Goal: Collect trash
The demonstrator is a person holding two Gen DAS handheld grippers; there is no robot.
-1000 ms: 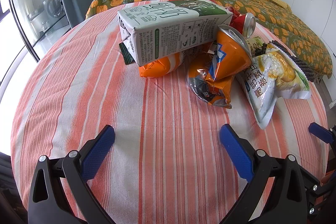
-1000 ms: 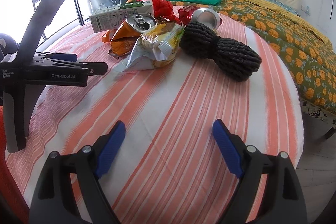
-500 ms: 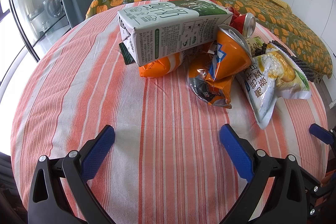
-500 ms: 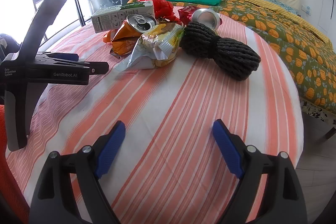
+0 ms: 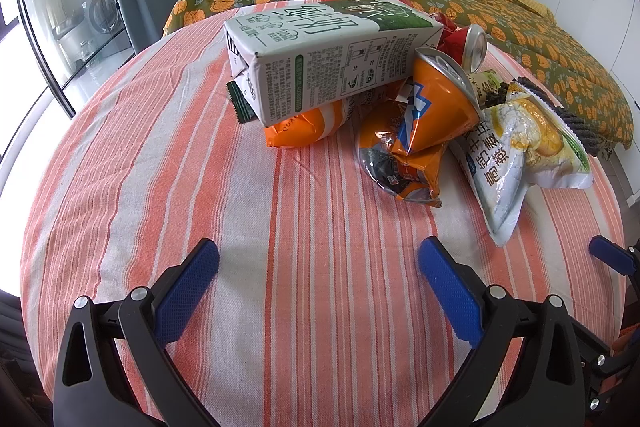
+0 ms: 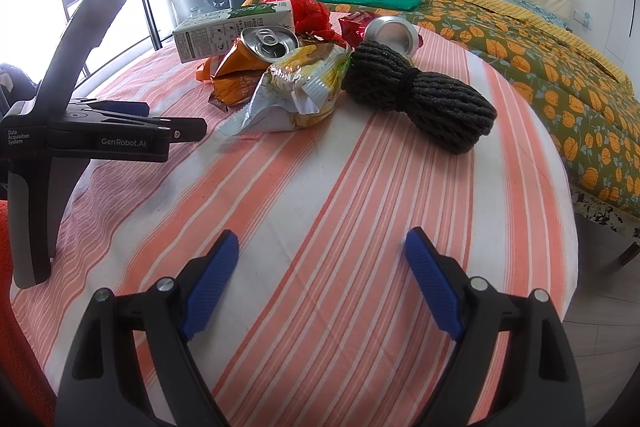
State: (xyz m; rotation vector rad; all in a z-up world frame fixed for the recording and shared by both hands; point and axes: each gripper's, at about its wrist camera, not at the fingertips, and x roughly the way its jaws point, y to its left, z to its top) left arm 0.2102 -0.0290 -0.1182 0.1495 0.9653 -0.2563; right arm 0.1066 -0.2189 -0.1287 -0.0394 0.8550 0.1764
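Both tongs (image 5: 318,269) (image 6: 318,255) gape; trash pile (image 5: 412,115) lies well ahead.

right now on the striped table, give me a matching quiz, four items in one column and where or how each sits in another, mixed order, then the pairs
Things:
1. milk carton
2. orange can
3. dark rope bundle
4. red can

Descriptions:
A. coiled at the pile's right edge in the right wrist view
B. lying on its side over an orange wrapper
C. behind the carton's far end
D. crushed, top tilted, leaning on snack bags

Pairs: 1-B, 2-D, 3-A, 4-C
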